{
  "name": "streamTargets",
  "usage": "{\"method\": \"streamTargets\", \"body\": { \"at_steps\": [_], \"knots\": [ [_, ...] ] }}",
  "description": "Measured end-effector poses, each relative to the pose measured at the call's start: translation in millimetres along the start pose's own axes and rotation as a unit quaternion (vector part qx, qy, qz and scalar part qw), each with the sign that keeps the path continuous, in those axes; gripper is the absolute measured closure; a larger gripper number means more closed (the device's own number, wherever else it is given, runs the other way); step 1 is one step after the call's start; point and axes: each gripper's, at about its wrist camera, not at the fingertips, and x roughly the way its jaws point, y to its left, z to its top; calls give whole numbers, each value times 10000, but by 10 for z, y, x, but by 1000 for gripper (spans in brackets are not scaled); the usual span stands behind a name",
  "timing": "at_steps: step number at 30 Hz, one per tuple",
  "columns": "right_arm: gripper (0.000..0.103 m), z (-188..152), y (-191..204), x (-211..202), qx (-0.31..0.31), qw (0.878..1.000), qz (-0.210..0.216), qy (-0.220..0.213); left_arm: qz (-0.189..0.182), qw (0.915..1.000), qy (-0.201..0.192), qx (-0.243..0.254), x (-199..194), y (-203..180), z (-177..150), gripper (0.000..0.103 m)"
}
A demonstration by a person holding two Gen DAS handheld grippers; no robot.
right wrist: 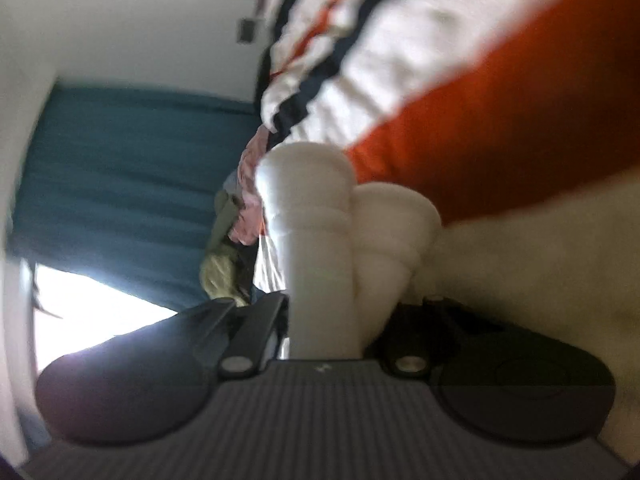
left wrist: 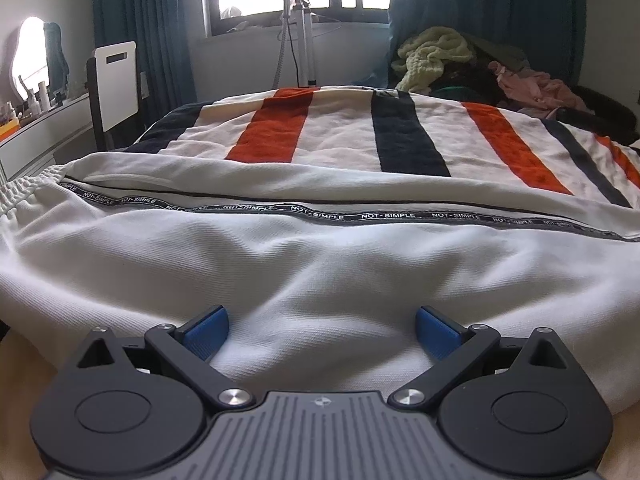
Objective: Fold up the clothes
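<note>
The whole right wrist view is motion-blurred, and bunched white fabric point(right wrist: 320, 240) ahead of the right gripper point(right wrist: 326, 332) hides its 2 fingertips.

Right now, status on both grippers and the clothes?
Left gripper open over white trousers. Right gripper shut on bunched white fabric. Nothing blocking.

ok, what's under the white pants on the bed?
The white pants lie across a striped blanket in cream, orange and navy, which shows beyond them. What sits beneath the pants' near part is covered. The left gripper hovers open over them.
</note>
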Motion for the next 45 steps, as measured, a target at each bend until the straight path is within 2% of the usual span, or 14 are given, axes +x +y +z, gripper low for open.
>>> {"method": "streamTargets", "body": {
  "at_steps": [5,9,16,20,25,28,30,31,33,36,39,41,43,45],
  "knots": [
    [91,-186,776,-176,-1762,9841,100,-213,72,10000,-22,-33,-1,-14,27,2],
    [91,-656,1441,-395,-3332,9411,304,-482,76,9999,-67,-111,-33,23,50,3],
    [91,-1809,2246,-973,-5447,8269,1160,-780,109,9977,-353,-560,-197,211,194,5],
    [91,-2724,2343,-1138,-6526,7402,1476,-666,42,9946,-582,-861,-299,370,275,5],
    [91,-3903,1870,-1098,-7676,6164,1736,271,-5,9858,-525,-1597,-319,682,255,5],
    [91,-4453,1483,-1005,-8109,5566,1485,1027,-40,9806,-431,-1914,-302,805,221,6],
    [91,-4647,1350,-983,-8322,5296,1358,922,55,9808,-482,-1891,-319,811,232,6],
    [91,-4710,1321,-977,-8372,5237,1312,876,50,9799,-534,-1922,-335,819,235,6],
    [91,-4668,1431,-1023,-8217,5478,1373,775,-102,9761,-663,-2067,-365,846,238,6],
    [91,-4682,1549,-1147,-8112,5587,1605,634,-259,9746,-799,-2078,-377,822,256,6],
    [88,-4619,1567,-1006,-7969,5747,1494,1115,-328,9776,-839,-1903,-356,740,266,6],
    [83,-4539,1605,-974,-7752,5957,1442,1528,-307,9800,-831,-1782,-337,689,268,6],
    [71,-4418,1680,-972,-7455,6208,1471,1930,-250,9823,-813,-1672,-319,650,265,6],
    [42,-4286,1734,-1055,-6992,6510,1540,2521,-122,9854,-819,-1485,-305,601,252,6]
  ]
}}
